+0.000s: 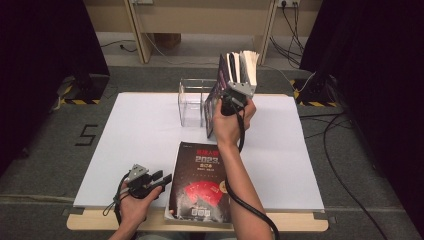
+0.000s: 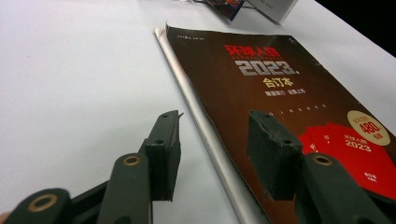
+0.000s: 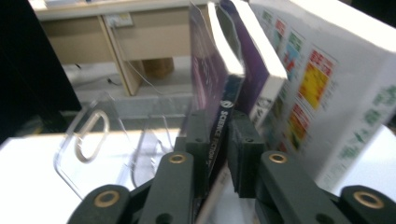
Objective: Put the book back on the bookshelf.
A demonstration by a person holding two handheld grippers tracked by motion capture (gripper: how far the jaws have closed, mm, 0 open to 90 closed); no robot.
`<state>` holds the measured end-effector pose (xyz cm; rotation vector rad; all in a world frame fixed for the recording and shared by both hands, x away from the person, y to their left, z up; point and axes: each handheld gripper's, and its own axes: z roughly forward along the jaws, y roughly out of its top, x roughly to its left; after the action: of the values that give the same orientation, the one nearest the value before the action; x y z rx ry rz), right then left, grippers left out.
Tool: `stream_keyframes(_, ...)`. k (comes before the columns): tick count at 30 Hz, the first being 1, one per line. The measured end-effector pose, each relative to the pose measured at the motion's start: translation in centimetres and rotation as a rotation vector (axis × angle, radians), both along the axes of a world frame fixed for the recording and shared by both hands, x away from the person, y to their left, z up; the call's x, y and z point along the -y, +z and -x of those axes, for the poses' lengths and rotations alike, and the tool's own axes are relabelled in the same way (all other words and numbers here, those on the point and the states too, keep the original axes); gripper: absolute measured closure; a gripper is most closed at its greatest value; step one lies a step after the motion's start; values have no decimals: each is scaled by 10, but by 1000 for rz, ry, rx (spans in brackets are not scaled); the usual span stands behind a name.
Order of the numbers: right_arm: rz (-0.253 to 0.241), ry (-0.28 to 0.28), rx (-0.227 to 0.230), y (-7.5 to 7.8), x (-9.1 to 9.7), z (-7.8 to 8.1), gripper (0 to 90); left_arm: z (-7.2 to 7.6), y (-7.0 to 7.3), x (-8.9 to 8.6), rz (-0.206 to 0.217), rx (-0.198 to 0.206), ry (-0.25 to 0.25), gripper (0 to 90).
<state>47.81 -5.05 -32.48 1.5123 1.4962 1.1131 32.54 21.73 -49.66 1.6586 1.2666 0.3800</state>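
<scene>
A dark magazine (image 1: 200, 185) with a red and white "2023" cover lies flat near the table's front edge. My left gripper (image 1: 163, 177) rests just left of it, open; in the left gripper view its jaws (image 2: 215, 119) straddle the magazine's (image 2: 280, 84) left edge without pressing on it. Farther back, my right gripper (image 1: 235, 100) holds a stack of books (image 1: 240, 65) upright next to a clear acrylic holder (image 1: 192, 100). In the right gripper view the jaws (image 3: 219, 135) are shut on the spine of a purple book (image 3: 208, 70). A white book (image 3: 327, 93) with coloured panels leans beside it.
The white table board (image 1: 125, 140) has free room on its left and right sides. The clear holder (image 3: 93, 135) stands at the back centre. Wooden furniture (image 1: 200, 20) and floor cables (image 1: 340, 150) lie beyond the table. Dark curtains (image 1: 45, 60) hang on both sides.
</scene>
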Motion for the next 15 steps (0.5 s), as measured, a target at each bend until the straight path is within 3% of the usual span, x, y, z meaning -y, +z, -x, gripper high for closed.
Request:
stream_keyframes(10, 38, 4, -16, -6, 8, 17, 725, 0, 0, 1, 1, 0, -5, 540)
stream_keyframes(15, 7, 22, -30, -10, 13, 28, 721, 0, 0, 2, 5, 2, -3, 540)
